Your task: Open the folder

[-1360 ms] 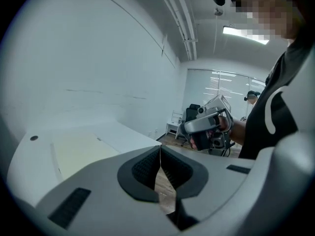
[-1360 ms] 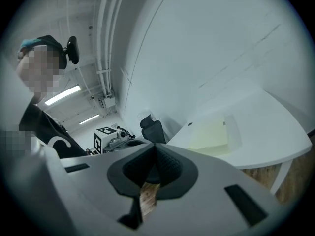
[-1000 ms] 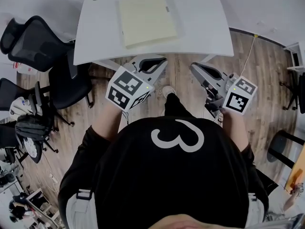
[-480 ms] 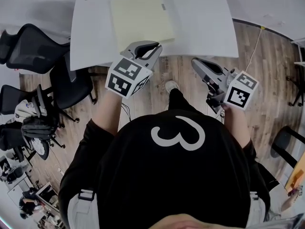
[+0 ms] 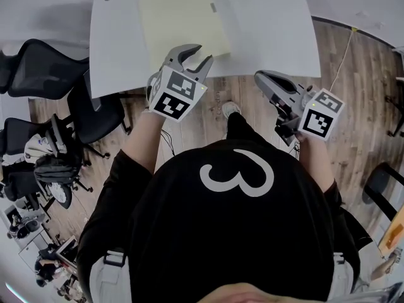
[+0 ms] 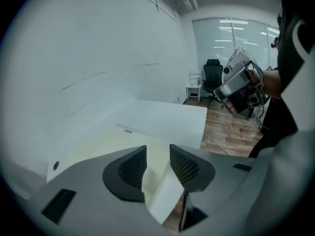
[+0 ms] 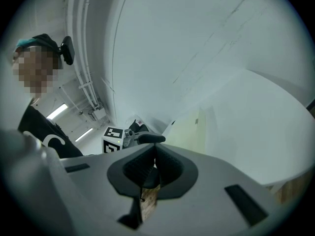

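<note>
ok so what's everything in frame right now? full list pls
folder: 1, pale yellow, closed, flat on the table
table: 1, white, top of head view
office chairs: several, black, left of the table
floor: wood, around the table
shoe: 1, pale, on the floor below the table edge
black top: 1, white "3" print, on the person
marker cubes: 2, black-and-white, one per tongs
left tongs: grey, open, jaws just been opening, nothing gripped, at the folder's near edge
right tongs: grey, shut, empty, over the floor short of the table
</note>
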`<state>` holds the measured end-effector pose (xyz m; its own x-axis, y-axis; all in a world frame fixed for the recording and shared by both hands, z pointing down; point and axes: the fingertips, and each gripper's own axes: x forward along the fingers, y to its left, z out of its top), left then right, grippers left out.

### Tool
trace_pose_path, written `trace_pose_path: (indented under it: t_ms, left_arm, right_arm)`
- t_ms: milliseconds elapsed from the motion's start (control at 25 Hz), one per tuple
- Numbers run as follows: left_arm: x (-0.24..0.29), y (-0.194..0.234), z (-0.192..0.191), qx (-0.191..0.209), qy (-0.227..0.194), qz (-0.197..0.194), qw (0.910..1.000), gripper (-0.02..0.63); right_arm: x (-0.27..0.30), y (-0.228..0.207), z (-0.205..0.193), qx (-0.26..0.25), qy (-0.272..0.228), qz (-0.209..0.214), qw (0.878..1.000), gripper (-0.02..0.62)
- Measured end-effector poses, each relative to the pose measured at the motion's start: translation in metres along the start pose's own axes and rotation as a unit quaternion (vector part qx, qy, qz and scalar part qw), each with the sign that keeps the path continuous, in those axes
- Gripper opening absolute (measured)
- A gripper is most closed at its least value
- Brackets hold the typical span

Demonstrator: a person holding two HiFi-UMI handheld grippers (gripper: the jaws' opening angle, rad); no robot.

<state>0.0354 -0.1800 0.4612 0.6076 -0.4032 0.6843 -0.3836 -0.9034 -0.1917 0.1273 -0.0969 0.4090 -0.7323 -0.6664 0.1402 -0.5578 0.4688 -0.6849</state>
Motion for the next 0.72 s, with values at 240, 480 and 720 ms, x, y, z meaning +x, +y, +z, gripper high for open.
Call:
trace_pose_path:
  t_ms: [240, 480, 720]
  left_arm:
    - [0.024, 0.008, -0.015, 0.054, 0.036, 0.014, 0.9978, 0.232]
    - [0.037, 0.009, -0.024, 0.067, 0.052, 0.016, 0.9963, 0.295]
    - [0.046, 0.011, -0.037, 0.081, 0.075, 0.021, 0.9937, 0.296]
  right_arm:
    - [0.005, -0.016, 0.003, 0.01, 0.004, -0.001, 1.0, 0.025]
    - [0.005, -0.027, 0.0, 0.023, 0.001, -0.004, 1.0, 0.025]
    - [0.004, -0.032, -0.003, 0.034, -0.001, 0.002, 0.999, 0.025]
